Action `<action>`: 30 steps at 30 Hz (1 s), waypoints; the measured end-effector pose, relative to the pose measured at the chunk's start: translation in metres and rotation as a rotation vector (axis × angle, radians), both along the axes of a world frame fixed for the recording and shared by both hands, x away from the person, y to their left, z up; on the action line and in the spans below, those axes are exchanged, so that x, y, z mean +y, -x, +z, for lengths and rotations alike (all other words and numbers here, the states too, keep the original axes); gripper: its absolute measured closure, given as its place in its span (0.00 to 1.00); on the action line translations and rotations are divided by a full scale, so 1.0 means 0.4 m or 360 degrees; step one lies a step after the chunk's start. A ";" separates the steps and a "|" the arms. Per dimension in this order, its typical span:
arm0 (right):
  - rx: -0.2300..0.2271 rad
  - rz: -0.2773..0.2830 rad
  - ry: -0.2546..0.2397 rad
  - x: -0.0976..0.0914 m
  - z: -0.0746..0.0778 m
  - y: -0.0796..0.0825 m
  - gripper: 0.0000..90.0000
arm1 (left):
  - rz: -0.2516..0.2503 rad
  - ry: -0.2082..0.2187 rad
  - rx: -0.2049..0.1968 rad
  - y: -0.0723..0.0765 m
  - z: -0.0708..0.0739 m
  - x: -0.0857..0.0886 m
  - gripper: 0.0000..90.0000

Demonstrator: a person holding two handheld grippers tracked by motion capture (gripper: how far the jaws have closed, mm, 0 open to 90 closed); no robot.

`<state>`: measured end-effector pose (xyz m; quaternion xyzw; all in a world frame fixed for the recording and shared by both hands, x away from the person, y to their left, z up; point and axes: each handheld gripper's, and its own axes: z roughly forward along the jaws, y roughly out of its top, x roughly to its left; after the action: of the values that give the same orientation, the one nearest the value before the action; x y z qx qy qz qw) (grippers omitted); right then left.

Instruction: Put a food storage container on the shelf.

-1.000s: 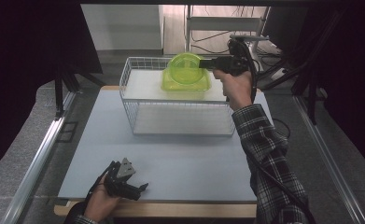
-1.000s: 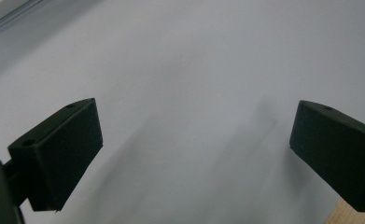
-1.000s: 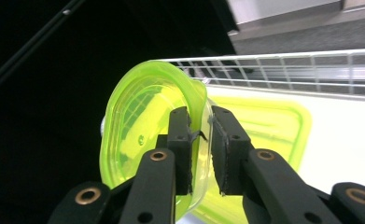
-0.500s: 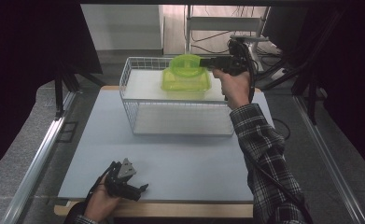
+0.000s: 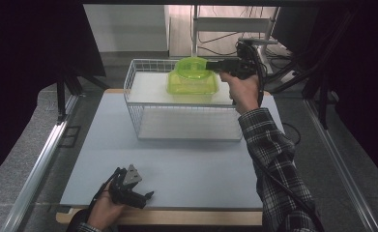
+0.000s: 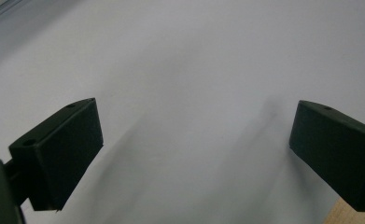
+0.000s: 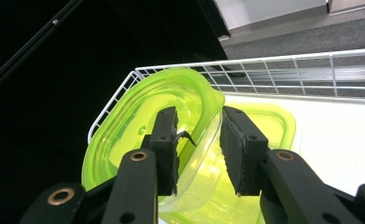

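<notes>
A clear lime-green container [image 5: 192, 67] leans tilted on a second lime-green container [image 5: 191, 86] inside a white wire basket [image 5: 186, 123] at the back of the table. My right gripper [image 5: 216, 65] reaches in level from the right at the tilted one. In the right gripper view the tilted container's [image 7: 138, 135] rim runs between the jaws of my right gripper [image 7: 199, 135]; the jaws have just been opening and stand apart, not pressing on it. The lower container [image 7: 276, 123] lies flat beneath. My left gripper [image 5: 140, 187] rests open near the front edge; my left gripper [image 6: 194, 135] has only bare tabletop between its jaws.
The pale blue tabletop [image 5: 186, 169] stretches between the basket and the wooden front edge [image 5: 177, 216]. A metal rail [image 5: 41, 164] runs along the left side. Stands and cables [image 5: 254, 43] crowd the area behind the basket.
</notes>
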<state>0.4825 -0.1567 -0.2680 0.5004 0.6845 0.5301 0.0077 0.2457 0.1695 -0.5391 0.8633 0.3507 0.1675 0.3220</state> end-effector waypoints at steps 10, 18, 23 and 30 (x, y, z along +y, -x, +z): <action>-0.0028 -0.0015 -0.0013 -0.009 -0.001 -0.004 0.65 | 0.0002 0.0001 -0.0006 0.001 0.001 0.001 0.03; -0.0074 0.0054 -0.0011 -0.036 0.001 0.014 0.51 | 0.0000 -0.0003 -0.0002 0.000 0.000 0.000 0.03; -0.0099 0.0094 0.0008 -0.041 -0.002 0.030 0.42 | 0.0000 -0.0007 -0.0001 0.000 0.000 0.000 0.03; -0.0143 0.0148 0.0047 -0.039 -0.008 0.056 0.34 | 0.0000 -0.0004 -0.0001 0.000 0.000 -0.001 0.03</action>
<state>0.4603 -0.1725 -0.2711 0.4434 0.7138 0.5416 0.0213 0.2456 0.1693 -0.5389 0.8636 0.3505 0.1682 0.3211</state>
